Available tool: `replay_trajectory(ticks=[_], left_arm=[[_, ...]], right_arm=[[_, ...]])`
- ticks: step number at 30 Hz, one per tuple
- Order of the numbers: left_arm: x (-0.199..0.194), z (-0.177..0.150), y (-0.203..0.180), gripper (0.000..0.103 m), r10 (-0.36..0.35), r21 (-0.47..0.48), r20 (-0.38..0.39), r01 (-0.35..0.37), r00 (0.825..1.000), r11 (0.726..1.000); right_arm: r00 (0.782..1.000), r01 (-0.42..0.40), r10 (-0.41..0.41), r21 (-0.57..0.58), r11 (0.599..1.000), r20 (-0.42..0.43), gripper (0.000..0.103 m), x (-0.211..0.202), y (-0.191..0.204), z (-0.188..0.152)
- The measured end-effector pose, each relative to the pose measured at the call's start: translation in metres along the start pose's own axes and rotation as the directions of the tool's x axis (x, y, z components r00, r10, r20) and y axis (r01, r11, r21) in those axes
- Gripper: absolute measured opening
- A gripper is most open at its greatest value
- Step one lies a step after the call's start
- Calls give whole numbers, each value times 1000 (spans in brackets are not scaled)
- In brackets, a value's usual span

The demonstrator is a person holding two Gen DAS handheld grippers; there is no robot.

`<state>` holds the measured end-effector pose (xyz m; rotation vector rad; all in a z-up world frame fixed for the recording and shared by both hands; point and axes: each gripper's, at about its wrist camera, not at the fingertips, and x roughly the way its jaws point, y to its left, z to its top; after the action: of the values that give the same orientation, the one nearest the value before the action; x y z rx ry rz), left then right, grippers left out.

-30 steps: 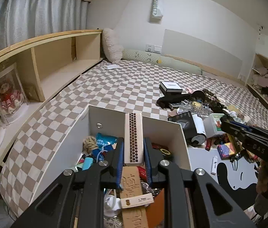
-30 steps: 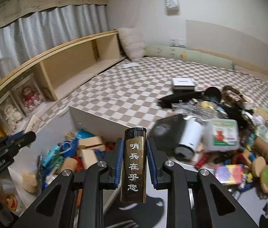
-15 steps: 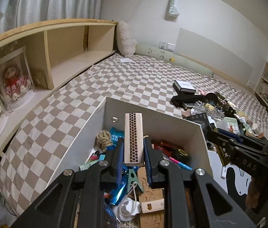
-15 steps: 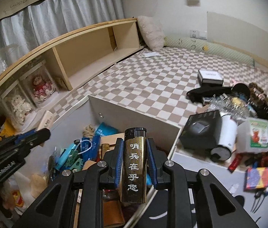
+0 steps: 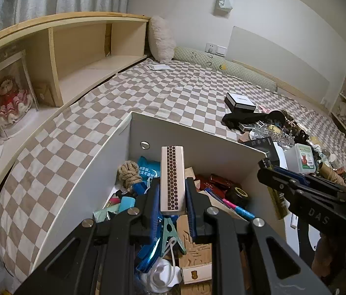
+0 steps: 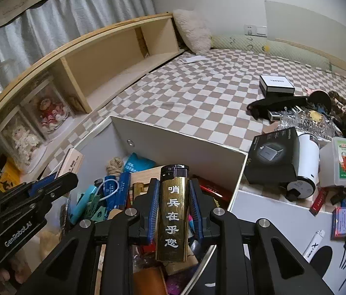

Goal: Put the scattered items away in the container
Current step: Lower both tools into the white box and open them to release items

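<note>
The left gripper (image 5: 172, 194) grips a matchbox (image 5: 172, 177) and the right gripper (image 6: 174, 201) clamps a gold lighter (image 6: 173, 212), both poised above the white container (image 5: 197, 135), already crowded with small items, on the checkered bedspread (image 5: 168, 91); more clutter (image 6: 320, 152) lies beside it.

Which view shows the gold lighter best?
Right wrist: the lighter fills the centre, clamped in the right gripper, lettering readable. Left wrist shows only its edge, side-on beneath the gripper.
</note>
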<state>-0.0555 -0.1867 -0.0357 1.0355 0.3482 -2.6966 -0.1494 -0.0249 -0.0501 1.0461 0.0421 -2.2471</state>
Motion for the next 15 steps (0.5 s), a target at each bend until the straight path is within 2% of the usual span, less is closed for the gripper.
replay_trajectory(ticks=[7, 8, 9, 10, 11, 15], left_arm=[[3, -1, 0, 21, 9, -1, 2, -9, 1000, 1000], [4, -1, 1, 31, 12, -2, 0, -12, 1000, 1000], [3, -1, 1, 51, 16, -5, 3, -16, 1000, 1000], [3, -1, 1, 59, 19, -8, 7, -19, 1000, 1000], [2, -1, 1, 62, 18, -9, 13, -18, 1000, 1000], [-1, 0, 1, 62, 16, -9, 27, -16, 999, 1000]], right_arm=[[1000, -9, 9, 11, 1000, -2, 25, 3, -2, -2], [1000, -12, 12, 13, 1000, -1, 25, 2, -3, -2], [1000, -14, 14, 14, 1000, 0, 25, 2, -3, -2], [1000, -16, 16, 14, 1000, 0, 25, 1, -3, -2], [1000, -18, 18, 14, 1000, 0, 25, 1, -3, -1], [1000, -22, 22, 19, 1000, 2, 25, -2, -4, -2]])
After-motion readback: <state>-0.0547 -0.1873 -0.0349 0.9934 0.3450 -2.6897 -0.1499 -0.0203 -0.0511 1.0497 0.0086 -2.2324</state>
